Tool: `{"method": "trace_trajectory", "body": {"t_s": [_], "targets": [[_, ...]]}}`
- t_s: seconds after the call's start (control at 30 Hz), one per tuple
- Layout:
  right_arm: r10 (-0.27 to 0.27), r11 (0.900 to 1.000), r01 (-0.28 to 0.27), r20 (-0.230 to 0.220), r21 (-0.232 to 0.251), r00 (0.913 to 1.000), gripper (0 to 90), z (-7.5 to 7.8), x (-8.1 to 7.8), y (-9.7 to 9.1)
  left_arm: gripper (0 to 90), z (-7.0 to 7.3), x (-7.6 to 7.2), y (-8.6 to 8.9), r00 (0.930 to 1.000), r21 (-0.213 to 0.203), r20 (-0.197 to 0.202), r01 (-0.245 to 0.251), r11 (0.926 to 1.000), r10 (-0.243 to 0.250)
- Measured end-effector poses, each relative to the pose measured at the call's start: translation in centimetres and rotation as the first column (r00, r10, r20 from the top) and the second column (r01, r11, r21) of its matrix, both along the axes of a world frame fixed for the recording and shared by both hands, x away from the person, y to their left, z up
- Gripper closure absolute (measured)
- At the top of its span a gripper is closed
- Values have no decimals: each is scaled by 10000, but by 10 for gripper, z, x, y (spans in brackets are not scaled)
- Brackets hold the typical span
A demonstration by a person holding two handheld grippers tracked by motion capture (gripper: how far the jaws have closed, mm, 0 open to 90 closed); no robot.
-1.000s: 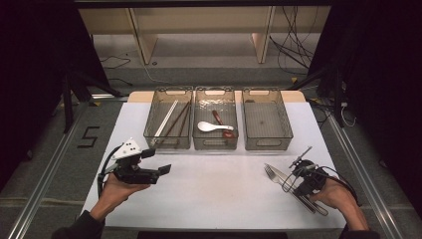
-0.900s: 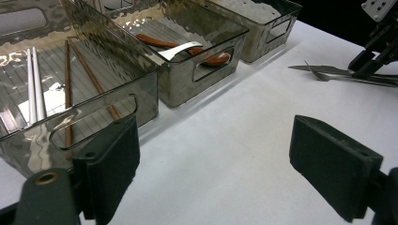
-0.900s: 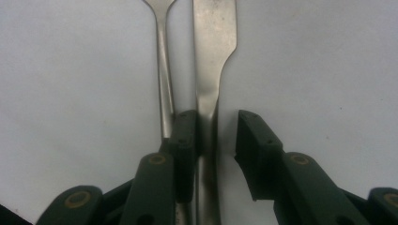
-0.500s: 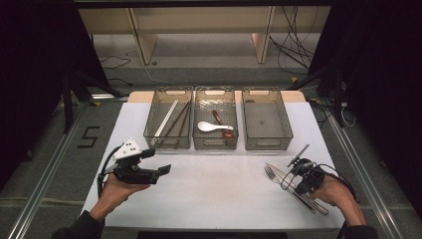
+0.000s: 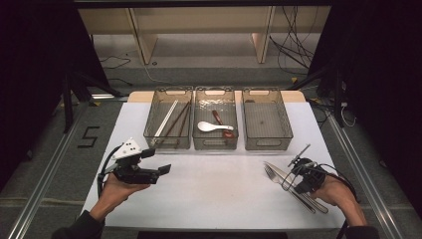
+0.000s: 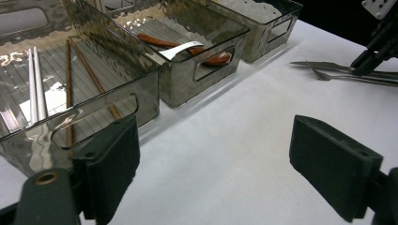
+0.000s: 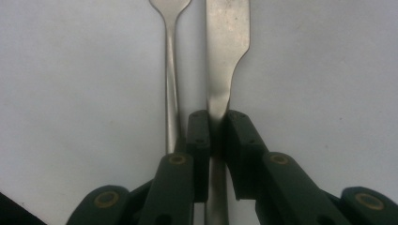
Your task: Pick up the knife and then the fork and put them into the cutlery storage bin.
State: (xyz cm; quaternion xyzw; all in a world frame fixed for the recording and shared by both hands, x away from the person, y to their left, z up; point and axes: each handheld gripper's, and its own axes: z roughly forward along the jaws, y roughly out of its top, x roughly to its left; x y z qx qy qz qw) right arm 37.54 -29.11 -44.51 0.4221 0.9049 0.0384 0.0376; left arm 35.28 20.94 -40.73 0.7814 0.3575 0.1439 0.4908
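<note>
A steel knife [image 7: 227, 56] and a fork [image 7: 171, 70] lie side by side on the white table at the front right. My right gripper [image 7: 217, 119] has just been closing and is now shut on the knife's handle, with the fork just outside its left jaw. From above, the right gripper [image 5: 297, 175] sits over the knife [image 5: 272, 166] and fork [image 5: 270, 174]. At the front left, my left gripper [image 5: 158, 160] is held just above the table. It stands wide open [image 6: 213, 159] with nothing between its pads.
Three clear bins stand in a row mid-table. The left bin [image 5: 149, 130] holds white and brown chopsticks, the middle bin [image 5: 215, 144] a white spoon and a brown one, and nothing lies in the right bin [image 5: 266, 144]. Bare white table lies between the hands.
The right gripper's jaws have drawn together over the knife handle. Both hands have stayed in place, and the left gripper is still open.
</note>
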Motion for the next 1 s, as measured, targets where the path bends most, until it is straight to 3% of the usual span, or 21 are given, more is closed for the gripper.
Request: {"method": "trace_trajectory", "body": {"t_s": [0.53,0.8,1.0], "targets": [[62,9938,-111,438,1106,9990,810,18,-7,3,161,0,0,0,10000,0,-6,-7,10000,7],[125,9791,-347,1109,2003,9938,811,38,-10,5,161,0,1,1,10000,31,-40,-26,10000,27],[-68,9669,-348,1619,2527,9868,810,55,2,8,161,0,1,1,10000,25,-7,-54,10000,54]]}}
